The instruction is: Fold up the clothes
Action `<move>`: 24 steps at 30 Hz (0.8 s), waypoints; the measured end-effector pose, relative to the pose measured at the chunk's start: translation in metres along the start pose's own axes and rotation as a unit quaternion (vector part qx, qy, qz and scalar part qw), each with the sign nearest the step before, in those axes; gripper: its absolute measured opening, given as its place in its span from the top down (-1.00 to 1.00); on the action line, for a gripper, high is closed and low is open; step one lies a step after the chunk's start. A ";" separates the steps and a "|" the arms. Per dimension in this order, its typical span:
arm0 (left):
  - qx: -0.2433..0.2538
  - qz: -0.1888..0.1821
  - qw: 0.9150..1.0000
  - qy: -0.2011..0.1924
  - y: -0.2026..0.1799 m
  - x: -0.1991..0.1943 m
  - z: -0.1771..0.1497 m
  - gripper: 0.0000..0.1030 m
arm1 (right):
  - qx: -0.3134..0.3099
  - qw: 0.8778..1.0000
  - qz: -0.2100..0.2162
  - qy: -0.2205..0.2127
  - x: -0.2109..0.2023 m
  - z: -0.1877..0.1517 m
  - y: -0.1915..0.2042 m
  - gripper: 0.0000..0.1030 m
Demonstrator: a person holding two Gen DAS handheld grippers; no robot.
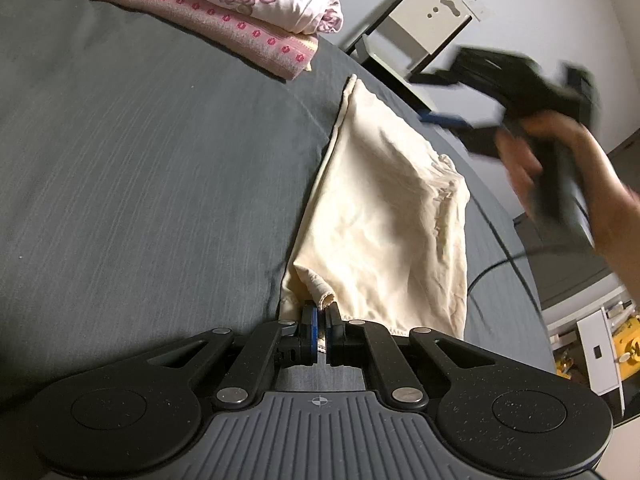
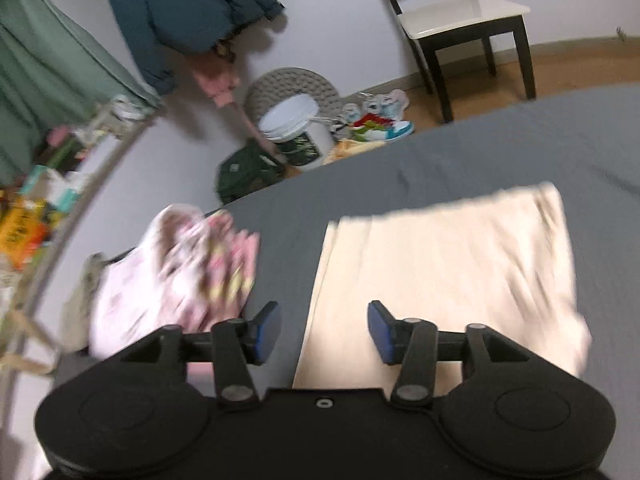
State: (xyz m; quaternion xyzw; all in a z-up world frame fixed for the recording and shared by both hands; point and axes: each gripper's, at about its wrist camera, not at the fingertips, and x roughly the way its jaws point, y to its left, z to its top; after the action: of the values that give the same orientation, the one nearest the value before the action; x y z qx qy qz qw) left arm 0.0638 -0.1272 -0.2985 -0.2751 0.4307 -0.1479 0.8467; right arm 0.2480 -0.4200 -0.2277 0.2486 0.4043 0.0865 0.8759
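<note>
While its blue-padded jaws are pressed together on a hem of the cream garment (image 1: 384, 208), the left gripper (image 1: 319, 330) sits low at the bottom centre of the left wrist view, with the cloth bunched into a small roll just above the fingertips. From there the cream garment runs up and to the right across the grey bedsheet (image 1: 140, 168), lying flat and partly folded, narrowing to a point near the middle top of the frame. At the upper left of that view a stack of folded clothes (image 1: 224, 12) rests on the sheet, a floral piece on top of a pink dotted one. On the right side, blurred, a hand (image 1: 576, 184) grips the handle of the right gripper (image 1: 444, 120) in the air above the bed's edge.

Seen from the right wrist view, the right gripper (image 2: 324, 334) has its jaws spread wide with nothing between them, hovering over the near left edge of the cream garment (image 2: 440, 272). To its left lies the blurred floral pile (image 2: 172, 264). Beyond the bed, at the top right, stands a chair (image 2: 464, 20); a white bucket (image 2: 300, 132) and shoes (image 2: 380, 120) sit on the floor by the wall.
</note>
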 end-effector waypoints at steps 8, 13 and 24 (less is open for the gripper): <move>0.029 -0.003 1.000 -0.008 -0.003 -0.005 -0.005 0.95 | -0.102 0.994 -0.033 -0.021 -0.097 -0.097 -0.010 -0.17; 0.017 -0.012 1.000 -0.006 0.003 -0.008 -0.005 0.95 | -0.102 0.994 -0.007 -0.026 -0.119 -0.140 -0.022 -0.17; 0.027 -0.008 1.000 0.007 -0.004 -0.022 -0.003 0.93 | -0.080 0.994 0.027 -0.063 -0.137 -0.157 -0.033 -0.29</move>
State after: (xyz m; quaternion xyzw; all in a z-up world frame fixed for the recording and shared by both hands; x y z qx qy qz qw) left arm 0.0484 -0.1212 -0.2832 -0.2545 0.4303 -0.1686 0.8495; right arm 0.0379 -0.4395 -0.2397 0.1940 0.3337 0.1265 0.9138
